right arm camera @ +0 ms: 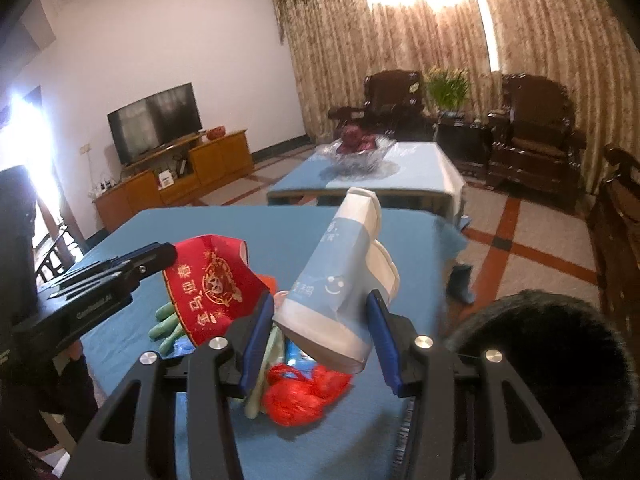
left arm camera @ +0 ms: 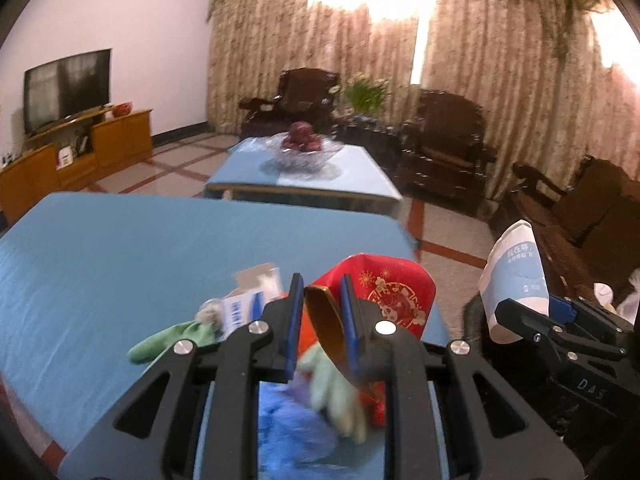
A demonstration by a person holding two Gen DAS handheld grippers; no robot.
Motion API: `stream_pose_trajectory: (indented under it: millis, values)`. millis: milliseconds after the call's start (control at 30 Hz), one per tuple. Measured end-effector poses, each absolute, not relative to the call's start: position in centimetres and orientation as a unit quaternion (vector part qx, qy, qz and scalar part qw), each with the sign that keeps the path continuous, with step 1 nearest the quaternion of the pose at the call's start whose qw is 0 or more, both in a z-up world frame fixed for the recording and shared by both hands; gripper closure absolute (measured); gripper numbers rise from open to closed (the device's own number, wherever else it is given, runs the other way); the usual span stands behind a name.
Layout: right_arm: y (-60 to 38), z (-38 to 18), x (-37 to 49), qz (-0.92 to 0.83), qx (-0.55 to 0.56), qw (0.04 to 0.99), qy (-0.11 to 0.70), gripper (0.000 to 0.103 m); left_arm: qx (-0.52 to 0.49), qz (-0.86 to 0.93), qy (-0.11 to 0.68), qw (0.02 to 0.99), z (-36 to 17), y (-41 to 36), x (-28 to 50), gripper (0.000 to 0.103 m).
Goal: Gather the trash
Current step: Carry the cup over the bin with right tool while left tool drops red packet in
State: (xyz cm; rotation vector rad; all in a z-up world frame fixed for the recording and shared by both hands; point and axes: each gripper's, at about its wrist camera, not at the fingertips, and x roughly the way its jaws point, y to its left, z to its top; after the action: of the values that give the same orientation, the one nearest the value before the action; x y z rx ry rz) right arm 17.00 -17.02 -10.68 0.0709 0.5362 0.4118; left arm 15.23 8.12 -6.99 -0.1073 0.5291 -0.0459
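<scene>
My left gripper [left arm camera: 320, 292] is shut on the rim of a red paper cup with a gold lining [left arm camera: 384, 292], held above the blue table [left arm camera: 120, 248]; the cup also shows in the right wrist view [right arm camera: 212, 280]. My right gripper [right arm camera: 320, 312] is shut on a crushed blue-and-white paper cup [right arm camera: 340, 272], also seen in the left wrist view [left arm camera: 516, 280]. Below on the table lie green gloves [left arm camera: 172, 340], a small white-and-blue box [left arm camera: 248, 304], blue crumpled plastic [left arm camera: 288, 420] and a red mesh wad [right arm camera: 304, 392].
A second blue table [left arm camera: 352, 176] with a glass fruit bowl [left arm camera: 304, 152] stands beyond. Dark wooden armchairs [left arm camera: 444, 140] line the curtain. A TV [left arm camera: 66, 86] on a wooden cabinet stands at the left wall. A black bin rim [right arm camera: 540, 344] is at my right.
</scene>
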Motion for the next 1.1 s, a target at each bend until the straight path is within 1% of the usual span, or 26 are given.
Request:
stream_pose_trajectory:
  millis: [233, 467, 500, 567, 600, 633, 667, 700, 733, 767, 800, 833, 867, 933, 1000, 1100]
  values:
    - [-24.2, -9.4, 14.8, 0.130, 0.044, 0.957, 0.255, 0.055, -0.034, -0.100, 0.259, 0.960, -5.9, 1.1, 16.0, 0.086]
    - [-30.9, -10.7, 13.6, 0.046, 0.058, 0.960, 0.271, 0.054, -0.013, -0.170, 0.267, 0.948, -6.9, -7.0, 17.7, 0.086]
    - [-31.9, -11.1, 13.4, 0.030, 0.060, 0.959, 0.276, 0.051, -0.011, -0.179, 0.270, 0.946, -7.2, -7.9, 18.1, 0.086]
    - [-32.9, -11.8, 13.4, 0.013, 0.063, 0.957, 0.284, 0.051, -0.007, -0.204, 0.285, 0.937, -7.8, -10.1, 18.8, 0.085]
    - [-33.7, -12.1, 13.2, 0.000, 0.068, 0.955, 0.287, 0.045, -0.010, -0.210, 0.292, 0.933, -8.1, -11.0, 19.2, 0.084]
    - [-34.1, -12.3, 13.2, -0.008, 0.070, 0.955, 0.288, 0.038, -0.012, -0.217, 0.297, 0.930, -8.4, -11.4, 19.5, 0.082]
    - [-34.6, -12.5, 13.0, -0.019, 0.073, 0.955, 0.288, 0.035, -0.012, -0.220, 0.304, 0.927, -8.6, -11.8, 19.7, 0.077]
    - [-35.1, -12.6, 12.8, -0.026, 0.077, 0.954, 0.288, 0.031, -0.012, -0.221, 0.307, 0.926, -8.8, -11.8, 19.7, 0.065]
    - [-35.5, -12.6, 12.8, -0.032, 0.080, 0.954, 0.288, 0.024, -0.014, -0.220, 0.307, 0.926, -9.0, -11.7, 19.6, 0.057]
    - [-35.7, -12.7, 12.6, -0.041, 0.083, 0.954, 0.287, 0.019, -0.014, -0.218, 0.305, 0.927, -9.0, -11.4, 19.3, 0.055]
    - [-35.9, -12.7, 12.5, -0.053, 0.087, 0.954, 0.283, 0.010, -0.011, -0.213, 0.303, 0.929, -9.0, -11.1, 19.2, 0.051]
    - [-35.9, -12.7, 12.5, -0.059, 0.090, 0.954, 0.280, 0.006, -0.009, -0.207, 0.302, 0.931, -9.2, -10.5, 18.9, 0.045]
    - [-35.4, -12.7, 12.1, -0.062, 0.090, 0.955, 0.278, 0.006, -0.009, -0.199, 0.299, 0.933, -9.2, -9.9, 18.7, 0.042]
    - [-34.8, -12.5, 12.3, -0.062, 0.092, 0.954, 0.278, 0.006, -0.008, -0.177, 0.292, 0.940, -9.1, -8.3, 18.0, 0.031]
    - [-33.6, -12.2, 12.6, -0.054, 0.095, 0.955, 0.277, 0.006, -0.005, -0.157, 0.288, 0.945, -9.0, -6.6, 17.3, 0.025]
    - [-30.4, -12.0, 13.4, -0.015, 0.088, 0.957, 0.276, 0.006, 0.001, -0.117, 0.287, 0.951, -9.3, -3.5, 16.2, 0.021]
